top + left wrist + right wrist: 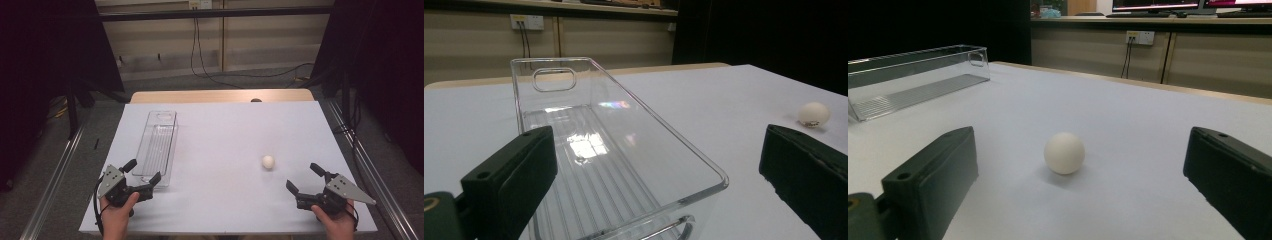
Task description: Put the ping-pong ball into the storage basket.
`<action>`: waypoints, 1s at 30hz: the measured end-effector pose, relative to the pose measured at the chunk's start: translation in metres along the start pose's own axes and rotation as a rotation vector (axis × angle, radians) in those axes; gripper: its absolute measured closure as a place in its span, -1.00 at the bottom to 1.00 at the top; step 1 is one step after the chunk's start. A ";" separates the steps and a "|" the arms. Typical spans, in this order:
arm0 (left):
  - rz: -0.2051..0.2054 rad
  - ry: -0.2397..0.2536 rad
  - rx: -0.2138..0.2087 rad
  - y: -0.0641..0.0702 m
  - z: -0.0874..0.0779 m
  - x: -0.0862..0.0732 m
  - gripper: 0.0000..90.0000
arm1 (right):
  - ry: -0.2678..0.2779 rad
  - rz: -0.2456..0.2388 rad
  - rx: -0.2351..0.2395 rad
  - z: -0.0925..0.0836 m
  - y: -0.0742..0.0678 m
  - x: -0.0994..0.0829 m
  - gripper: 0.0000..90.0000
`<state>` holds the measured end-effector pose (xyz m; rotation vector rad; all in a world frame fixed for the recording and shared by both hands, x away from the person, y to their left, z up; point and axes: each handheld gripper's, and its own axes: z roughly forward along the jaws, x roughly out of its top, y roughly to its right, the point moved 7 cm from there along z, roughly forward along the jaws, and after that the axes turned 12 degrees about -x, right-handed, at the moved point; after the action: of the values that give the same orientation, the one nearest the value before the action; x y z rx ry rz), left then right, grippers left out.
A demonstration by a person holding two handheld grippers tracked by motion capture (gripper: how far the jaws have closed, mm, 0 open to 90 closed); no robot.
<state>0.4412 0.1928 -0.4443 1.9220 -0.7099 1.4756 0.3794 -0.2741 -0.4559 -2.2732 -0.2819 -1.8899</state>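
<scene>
White and small, the ball (pixel 268 161) sits on the pale worktop (pixel 225 135), just ahead of the right tongs (pixel 304 179), whose jaws gape wide with nothing between them. In the right gripper view the ball (pixel 1064 153) lies centred beyond those jaws, untouched. The left tongs (pixel 145 171) are likewise spread wide and empty, facing the near end of the clear plastic bin (pixel 159 145), which lies well apart from the ball.

I count one white ball (pixel 268 161), one clear plastic bin (pixel 151 150), and my two grippers on the table (pixel 225 130).
</scene>
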 end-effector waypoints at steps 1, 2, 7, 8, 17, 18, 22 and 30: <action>-0.001 0.003 -0.004 0.000 0.000 0.000 -0.95 | 0.001 -0.001 0.003 0.000 0.000 0.000 -0.99; -0.001 0.003 -0.004 0.000 0.000 0.000 -0.95 | 0.003 -0.002 0.002 0.000 0.000 0.000 -0.99; -0.001 0.007 0.008 -0.001 -0.001 0.002 -0.95 | 0.003 -0.001 0.002 0.000 0.000 0.001 -0.98; -0.005 0.007 0.010 0.000 -0.001 0.002 -0.95 | 0.002 0.001 0.001 0.000 0.000 0.001 -0.99; 0.002 0.000 -0.017 0.009 0.005 0.006 -0.95 | 0.007 0.001 0.006 0.000 -0.002 0.002 -0.98; 0.005 -0.005 -0.017 0.010 0.006 0.007 -0.95 | 0.008 0.001 0.007 -0.001 -0.002 0.002 -0.98; -0.001 0.002 -0.032 0.016 0.009 0.011 -0.95 | 0.004 0.011 0.010 0.000 -0.001 0.002 -0.98; 0.020 -0.016 -0.045 0.024 0.016 0.014 -0.95 | 0.004 0.006 0.014 0.002 -0.002 0.002 -0.99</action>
<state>0.4377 0.1642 -0.4307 1.9004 -0.7653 1.4454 0.3812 -0.2713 -0.4543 -2.2590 -0.2869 -1.8833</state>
